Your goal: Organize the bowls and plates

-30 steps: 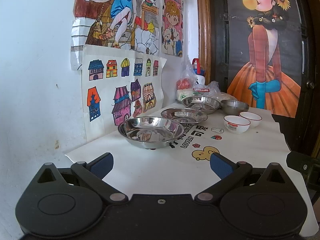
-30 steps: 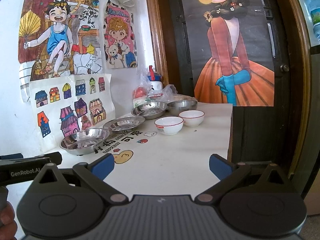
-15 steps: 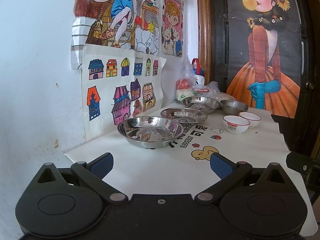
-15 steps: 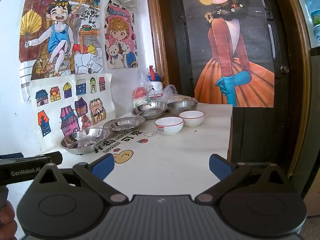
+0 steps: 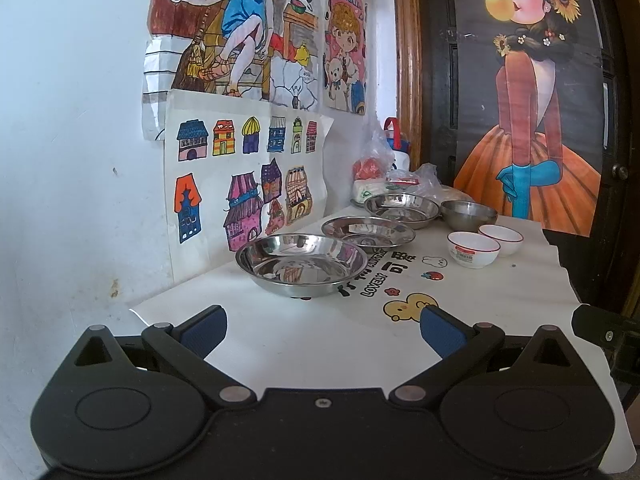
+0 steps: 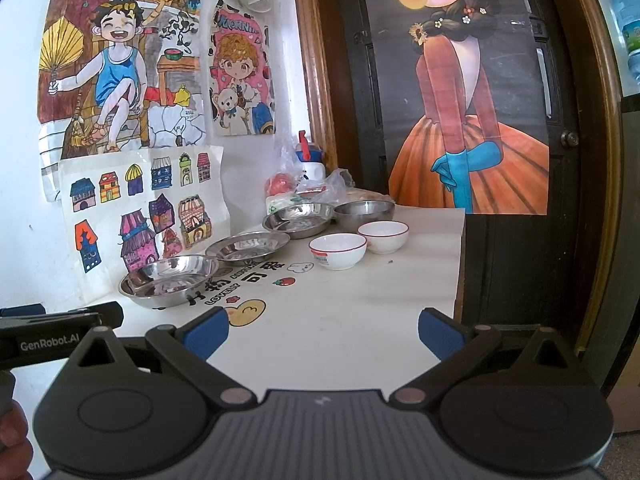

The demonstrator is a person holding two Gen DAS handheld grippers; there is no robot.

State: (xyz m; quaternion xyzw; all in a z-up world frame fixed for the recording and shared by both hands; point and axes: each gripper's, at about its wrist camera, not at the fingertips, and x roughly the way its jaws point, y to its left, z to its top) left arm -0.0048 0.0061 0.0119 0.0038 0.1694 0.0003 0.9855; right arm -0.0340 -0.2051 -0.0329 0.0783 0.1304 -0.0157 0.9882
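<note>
Nothing has shifted since the earlier frames; both grippers keep hovering at the counter's (image 5: 500, 296) near edge. Three steel plates line the wall: nearest (image 5: 301, 263), middle (image 5: 368, 233), far (image 5: 401, 209) toward 12 o'clock. A steel bowl (image 5: 469, 213) sits just beside the far plate, at its 3 o'clock. Two white bowls (image 6: 338, 250) (image 6: 383, 236) stand side by side near it. Left gripper (image 5: 322, 334) and right gripper (image 6: 323, 336) are spread apart, holding nothing. Drawings (image 6: 144, 216) hang on the wall at 10 o'clock.
</note>
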